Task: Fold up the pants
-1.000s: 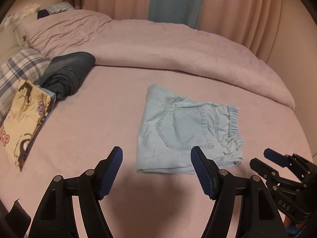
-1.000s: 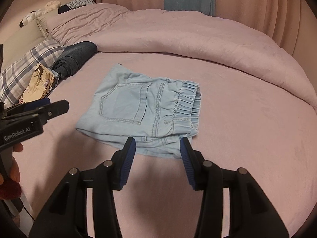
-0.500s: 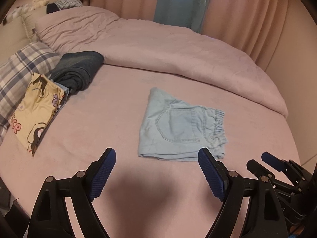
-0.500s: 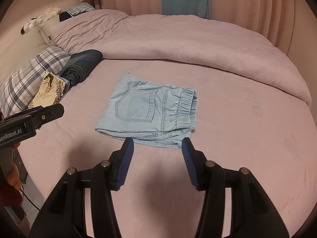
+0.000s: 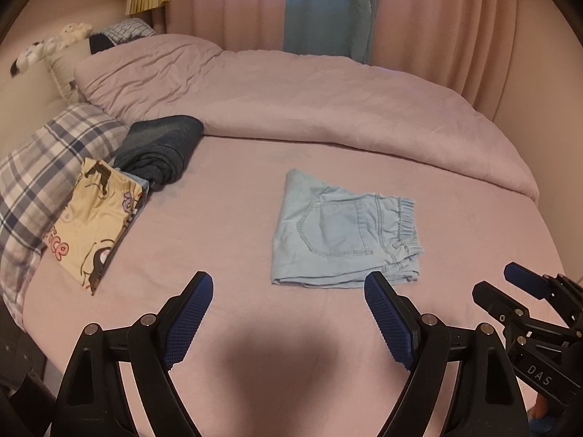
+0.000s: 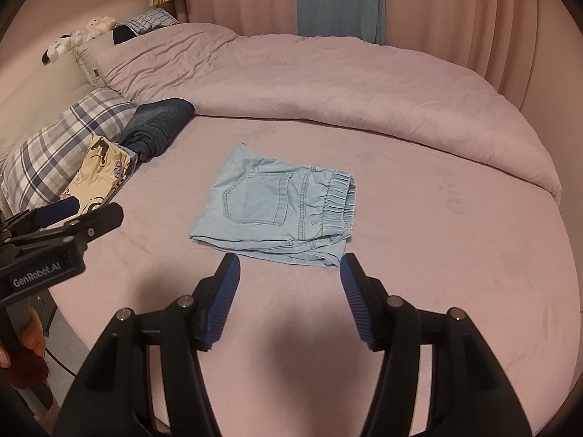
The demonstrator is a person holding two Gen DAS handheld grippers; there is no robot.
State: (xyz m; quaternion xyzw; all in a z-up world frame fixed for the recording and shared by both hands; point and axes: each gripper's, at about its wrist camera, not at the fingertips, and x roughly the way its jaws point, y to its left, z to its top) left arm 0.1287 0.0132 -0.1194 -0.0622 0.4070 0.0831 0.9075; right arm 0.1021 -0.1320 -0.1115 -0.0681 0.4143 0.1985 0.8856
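Bedding surrounds the work: a rumpled duvet (image 5: 328, 109) heaped across the far side of the bed (image 5: 226, 225), a plaid pillow (image 5: 43, 174) at the left edge, dark folded jeans (image 5: 160, 149) against it, and a yellow cartoon-print cloth (image 5: 91, 225) lying just in front of those. Pink curtains (image 5: 437, 18) hang behind, with a blue strip between them. Nothing lies between my tools and the pants (image 5: 342, 236), which sit folded flat mid-sheet, pocket up, elastic waistband to the right. My left gripper (image 5: 288, 313) hangs above the sheet with jaws spread wide, holding nothing and touching nothing. My right gripper (image 6: 289, 298) hovers just short of the pants' near edge, its jaws opening, empty, with only bare sheet between them.
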